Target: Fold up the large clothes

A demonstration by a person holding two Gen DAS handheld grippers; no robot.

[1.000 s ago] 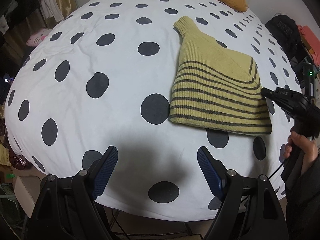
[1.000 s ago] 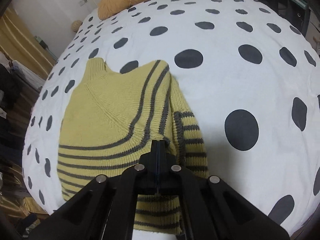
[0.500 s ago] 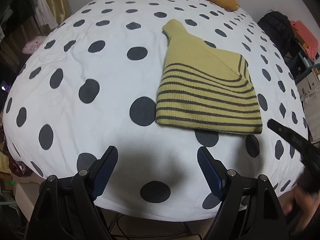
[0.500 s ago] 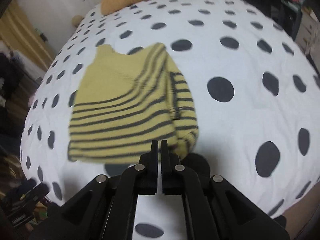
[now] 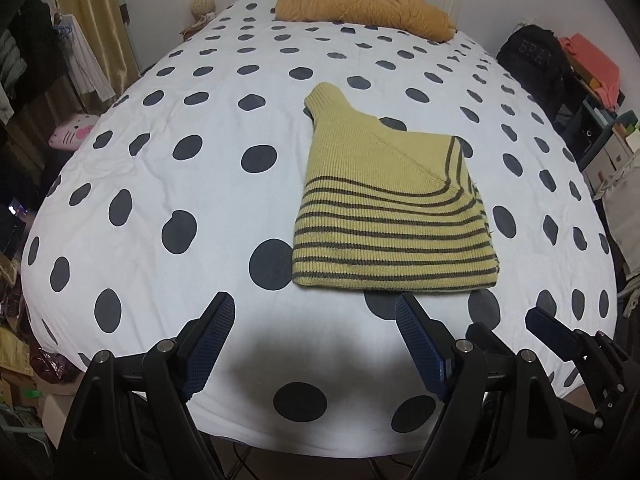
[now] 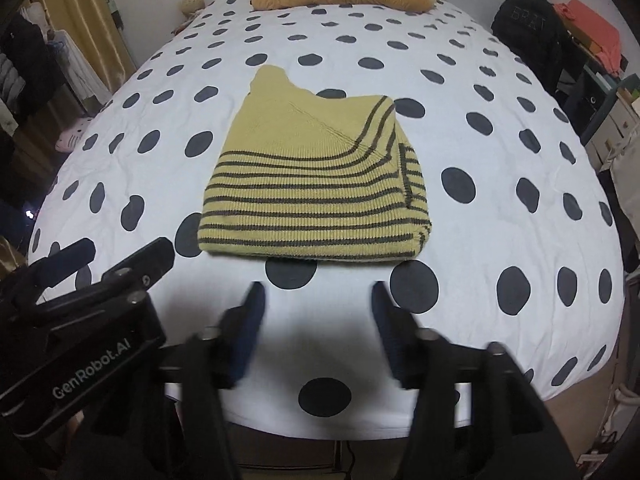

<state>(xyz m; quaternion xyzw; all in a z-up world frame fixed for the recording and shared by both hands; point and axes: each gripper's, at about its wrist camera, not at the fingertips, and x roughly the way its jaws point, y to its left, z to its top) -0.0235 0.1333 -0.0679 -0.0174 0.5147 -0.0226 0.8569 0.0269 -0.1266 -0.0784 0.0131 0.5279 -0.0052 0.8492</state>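
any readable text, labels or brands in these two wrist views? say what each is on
"GenRobot.AI": white print on the side of the left gripper, seen in the right wrist view.
"BRAT", faint and only partly legible: on the black backpack beside the bed; the same letters are too dim to confirm in the right wrist view.
Nothing readable on the striped sweater, the polka-dot duvet or the right gripper.
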